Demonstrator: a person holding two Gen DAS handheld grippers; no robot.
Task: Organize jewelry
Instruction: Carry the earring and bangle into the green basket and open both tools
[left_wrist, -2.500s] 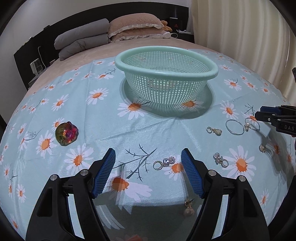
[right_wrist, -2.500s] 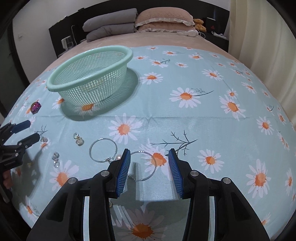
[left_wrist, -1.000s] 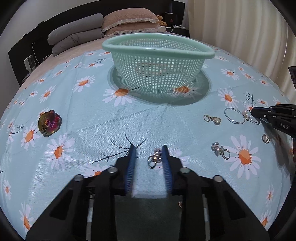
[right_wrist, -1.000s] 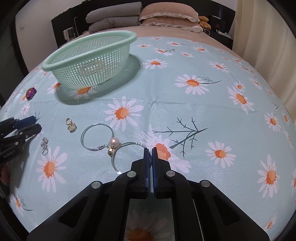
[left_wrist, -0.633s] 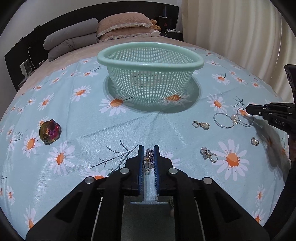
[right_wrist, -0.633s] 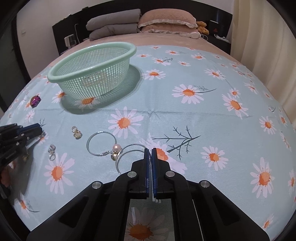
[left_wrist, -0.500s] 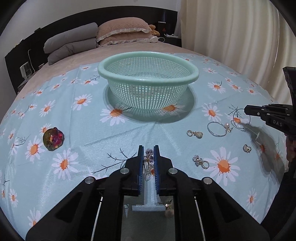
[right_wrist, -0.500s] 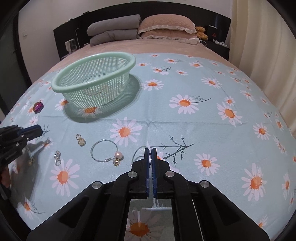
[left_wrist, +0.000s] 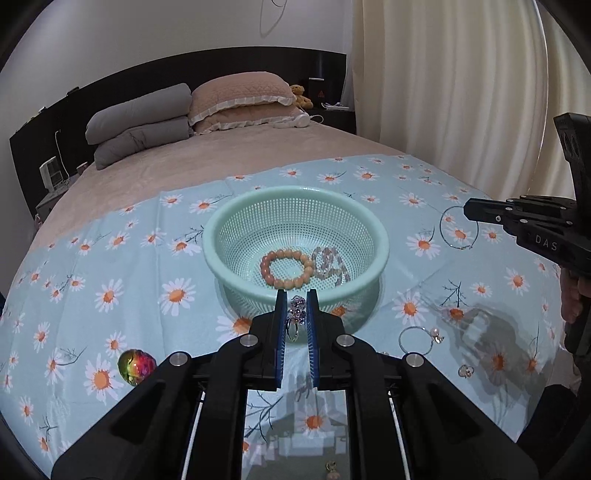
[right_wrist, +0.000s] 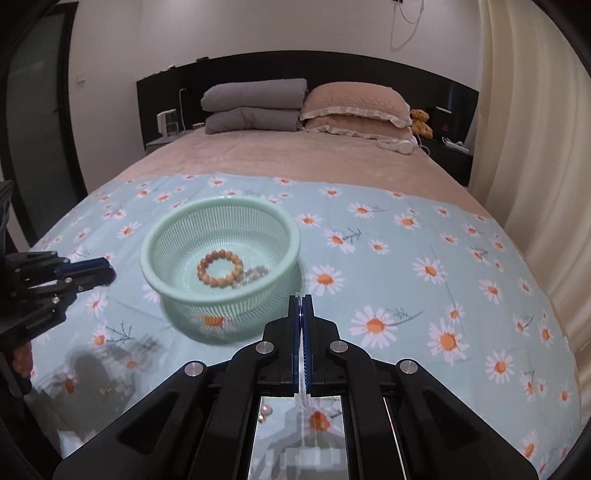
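The right claw hides its hoop edge-on; the clear bracelet seems half-hidden.

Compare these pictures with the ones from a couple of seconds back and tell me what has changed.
The left tool closed on the crystal earring and lifted it off the cloth toward the basket. The right tool closed on the thin wire hoop and lifted it too, up beside the basket. The basket, the bead bracelets in it, the pearl hoop and the iridescent ball stayed put.
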